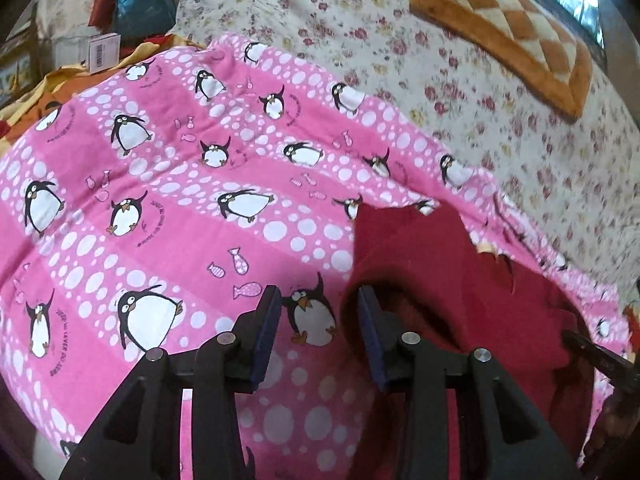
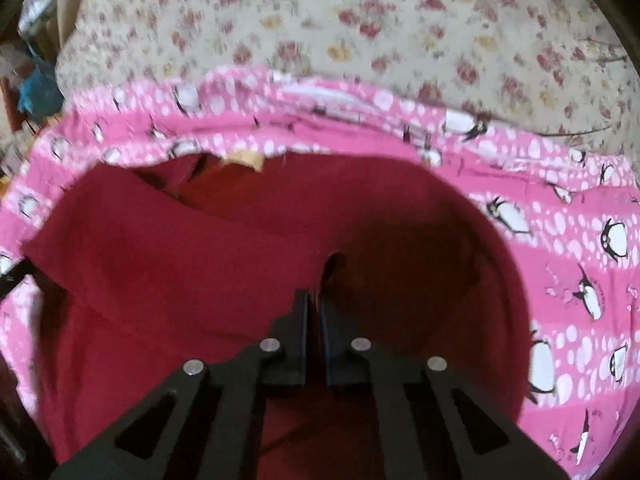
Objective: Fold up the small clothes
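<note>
Fabric fills both wrist views. Nearest the right hand-held gripper point(image 2: 317, 308), a dark red fleece garment point(image 2: 224, 264) lies spread under and ahead of its black fingers. The two jaws are pressed together, and a raised fold of the red fleece sits pinched between their tips, with a small dark gap in the cloth just beyond them. Past the garment, on all sides of that gripper, runs a pink sheet printed with penguins, fish and white dots point(image 2: 580, 248), its rumpled edge lying further ahead. Beyond that edge is a cream bedcover with small red and yellow flowers point(image 2: 360, 24).

The left hand-held gripper point(image 1: 319, 300) has its jaws spread apart with nothing between the blue pads; a printed penguin shows in the gap. Its right finger point(image 1: 370, 320) lies at the edge of the red garment point(image 1: 432, 256), which sits just to that gripper's right and ahead; whether it touches the cloth I cannot tell. The pink sheet point(image 1: 160, 200) stretches ahead and to the left. At the far right lies an orange-bordered cushion with a tan and cream check pattern point(image 1: 512, 28) on the flowered bedcover point(image 1: 360, 20). At the far left are orange and yellow cloth point(image 1: 52, 84) and a small white box with a barcode point(image 1: 102, 50).
</note>
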A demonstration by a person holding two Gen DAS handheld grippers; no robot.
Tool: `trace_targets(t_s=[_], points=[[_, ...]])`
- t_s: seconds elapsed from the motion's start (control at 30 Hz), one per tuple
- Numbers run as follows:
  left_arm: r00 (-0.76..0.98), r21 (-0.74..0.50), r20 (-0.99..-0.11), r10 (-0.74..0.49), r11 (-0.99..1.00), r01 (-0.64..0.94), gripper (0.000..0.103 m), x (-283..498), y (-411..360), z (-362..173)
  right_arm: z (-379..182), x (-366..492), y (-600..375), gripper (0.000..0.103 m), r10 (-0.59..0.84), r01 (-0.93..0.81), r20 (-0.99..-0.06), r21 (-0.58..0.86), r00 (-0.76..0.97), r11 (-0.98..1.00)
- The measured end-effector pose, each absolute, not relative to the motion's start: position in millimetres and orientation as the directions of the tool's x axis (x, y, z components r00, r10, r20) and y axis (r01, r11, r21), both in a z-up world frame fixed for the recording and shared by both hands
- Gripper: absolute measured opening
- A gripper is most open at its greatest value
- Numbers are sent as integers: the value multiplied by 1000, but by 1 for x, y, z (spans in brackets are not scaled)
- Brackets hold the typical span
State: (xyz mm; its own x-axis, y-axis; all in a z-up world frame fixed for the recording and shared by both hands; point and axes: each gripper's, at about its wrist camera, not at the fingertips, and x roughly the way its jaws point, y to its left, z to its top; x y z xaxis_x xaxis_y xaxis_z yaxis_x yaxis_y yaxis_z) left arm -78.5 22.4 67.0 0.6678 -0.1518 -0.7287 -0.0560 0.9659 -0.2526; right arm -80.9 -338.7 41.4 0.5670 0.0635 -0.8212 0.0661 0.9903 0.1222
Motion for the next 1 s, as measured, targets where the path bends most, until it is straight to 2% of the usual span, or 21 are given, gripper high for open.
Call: trace_targets(t_s=[0.17,0.27,0.33,0.4,0.5,0.6,0.73,0.87,1.0], points=[[714,-275,-683,-157,960,-52,18,-81,22,76,65,-100,-377,6,-100,202,-785,33,611,979],[689,-269,-703,-174,963,-31,18,-78,15,72,52,-94,-391,9,-65,228,-822,80,565,970],[665,-263,-720,-199,965,4,18,-79,6,67,49,-91,-390,25,-52,234,-844,88,534,968],[651,-250,-730,-210,968,32,18,-79,-1,65,58,-91,-382,50,-33,233,-826,120,562,965],[627,-189,-759,-174,981,43,18,-76,-12,60,74,-90,-359,67,24,176,-780,171,625,969],[592,-161,-792,-151,986,36,18,-73,-13,51,82,-67,-310,69,187,-16,-774,223,605,975],[580,-197,-794,-181,980,36,18,-73,-3,52,84,-26,-237,69,355,-219,-757,279,548,935],[548,-259,-802,-239,965,41,18,-72,7,51,78,10,-173,68,389,-376,-780,213,490,902],[534,-277,-805,-258,960,47,18,-71,12,53,59,40,-122,69,358,-485,-831,124,426,866]])
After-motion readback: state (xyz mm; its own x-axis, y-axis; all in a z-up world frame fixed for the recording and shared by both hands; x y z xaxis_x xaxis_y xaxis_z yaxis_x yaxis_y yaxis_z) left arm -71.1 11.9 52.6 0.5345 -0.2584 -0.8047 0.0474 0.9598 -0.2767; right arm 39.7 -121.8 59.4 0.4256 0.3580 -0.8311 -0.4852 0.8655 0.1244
